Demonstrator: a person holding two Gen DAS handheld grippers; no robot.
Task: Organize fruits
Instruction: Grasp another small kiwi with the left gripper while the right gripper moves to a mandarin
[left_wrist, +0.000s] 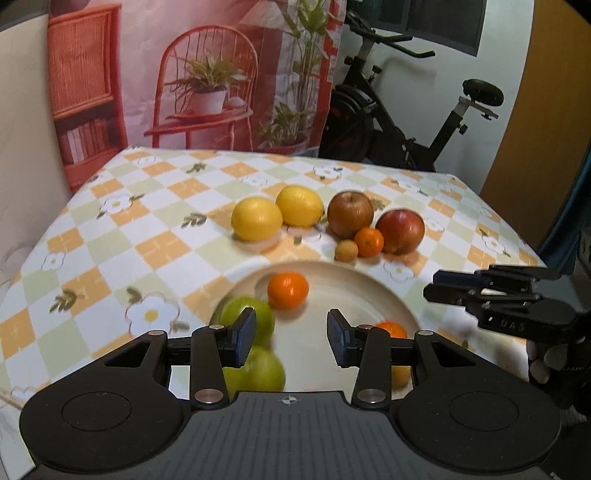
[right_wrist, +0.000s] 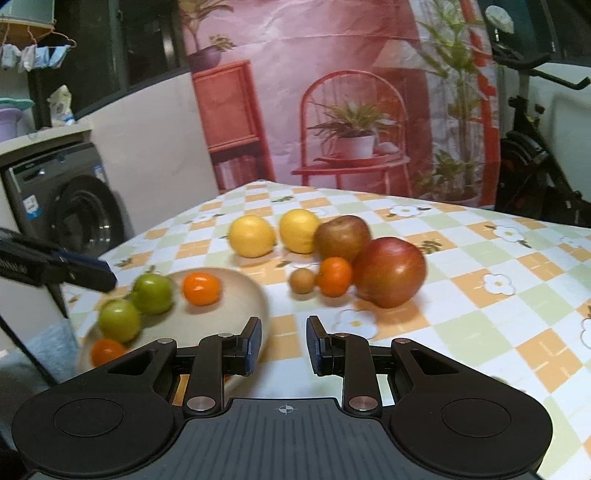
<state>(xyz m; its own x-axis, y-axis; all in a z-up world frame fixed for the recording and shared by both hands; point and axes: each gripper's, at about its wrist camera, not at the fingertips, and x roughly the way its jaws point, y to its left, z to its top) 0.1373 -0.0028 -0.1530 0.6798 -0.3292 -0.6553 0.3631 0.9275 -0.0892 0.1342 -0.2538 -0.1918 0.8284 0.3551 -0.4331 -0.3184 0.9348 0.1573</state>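
On the checked surface (right_wrist: 480, 295) our empty right tongs (right_wrist: 283, 345), nearly shut, sit nearest the small orange (right_wrist: 334, 277), ahead; our left tongs (left_wrist: 291, 338) hang empty, partly open.

2 green apples (left_wrist: 246, 319) + 2 oranges (left_wrist: 287, 290) on plate (left_wrist: 354, 280); lemons (left_wrist: 256, 219), red apples (left_wrist: 400, 231) beside.

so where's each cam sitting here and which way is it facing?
Left wrist: on the left gripper, angled down over the plate toward the fruit row and backdrop; own fingers show with a gap and nothing between them, right gripper at the right edge.
Right wrist: on the right gripper, beside the plate, facing the red apple; own fingers empty, left gripper at the left edge.
Shared: plate, two lemons, apples, tangerines, checkered tablecloth.
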